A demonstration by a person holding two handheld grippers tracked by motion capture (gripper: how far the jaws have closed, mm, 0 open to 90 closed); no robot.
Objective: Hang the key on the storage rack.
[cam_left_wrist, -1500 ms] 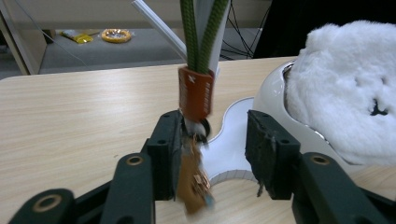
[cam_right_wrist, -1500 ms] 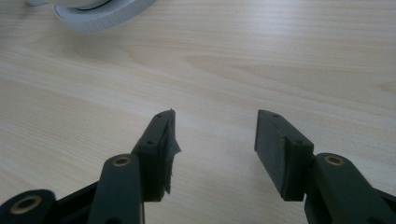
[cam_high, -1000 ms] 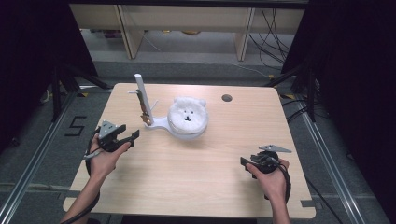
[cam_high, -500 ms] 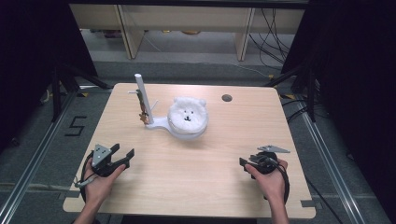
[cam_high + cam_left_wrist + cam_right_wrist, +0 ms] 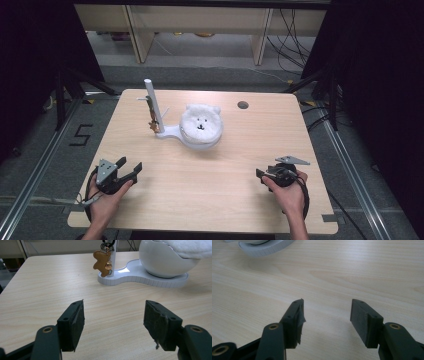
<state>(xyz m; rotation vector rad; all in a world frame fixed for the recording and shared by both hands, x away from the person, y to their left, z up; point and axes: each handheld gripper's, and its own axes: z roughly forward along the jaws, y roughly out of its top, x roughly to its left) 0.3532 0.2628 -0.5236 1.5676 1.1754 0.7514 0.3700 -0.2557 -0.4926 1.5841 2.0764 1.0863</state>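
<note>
From my end the job reads as all but finished, judging by how things lie; the wooden table (image 5: 210, 195) carries a single piece, a white stand (image 5: 169, 133) towards the far side, and both hands sit low at the near edge, well apart from it. The stand's round bowl (image 5: 204, 143) is the one container here, and it is full to the brim with a white plush bear face (image 5: 201, 120) looking up out of it; I cannot see whether anything lies beneath the plush. The left gripper (image 5: 131, 165) rests near the left front corner with its jaws wide and nothing between them, pointing at the stand; the right gripper (image 5: 264, 172) rests near the right front corner, its jaws have just been opening the last bit wider, and only bare wood shows between them. Beside the bowl the stand's upright post (image 5: 152, 102) holds the piece I take the work to be about, a brown bear-shaped keychain (image 5: 102, 261); it hangs by its rings against the post, just above the base; I judge the hanging done, with nothing left except perhaps a check that it stays put.
</note>
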